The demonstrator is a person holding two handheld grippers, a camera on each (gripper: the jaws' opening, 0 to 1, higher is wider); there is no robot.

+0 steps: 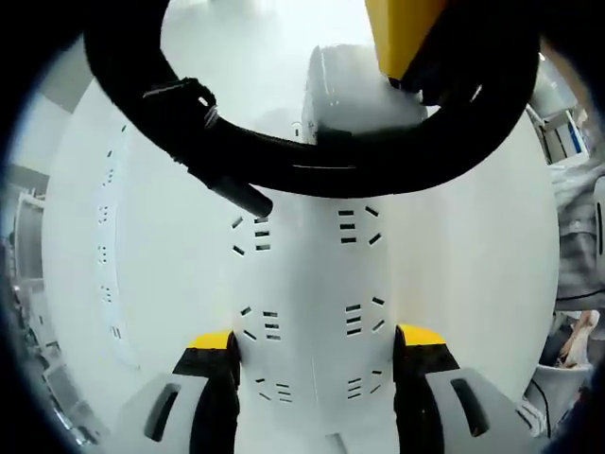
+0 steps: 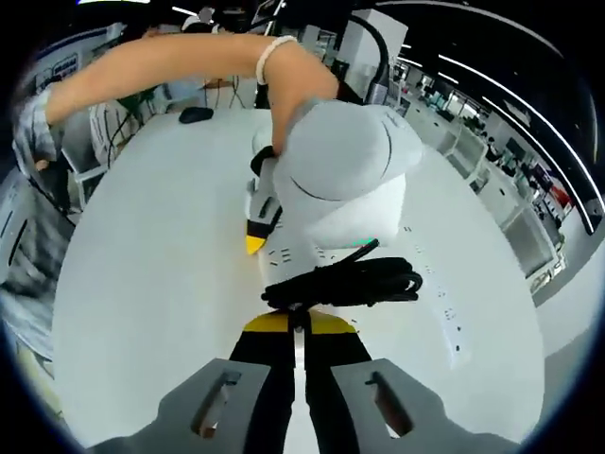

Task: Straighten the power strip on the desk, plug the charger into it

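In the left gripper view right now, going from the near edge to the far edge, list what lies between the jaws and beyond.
Left gripper, its jaws either side of the strip → white power strip → black coiled cable across it → white charger block → yellow-tipped right gripper.

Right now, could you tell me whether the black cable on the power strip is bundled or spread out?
Bundled: the black cable lies coiled in loops across the white power strip, not stretched out.

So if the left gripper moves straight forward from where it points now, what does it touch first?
The left gripper already straddles the white power strip. Sliding on along it, it would probably meet the black cable lying across the strip first, though depth is hard to judge.
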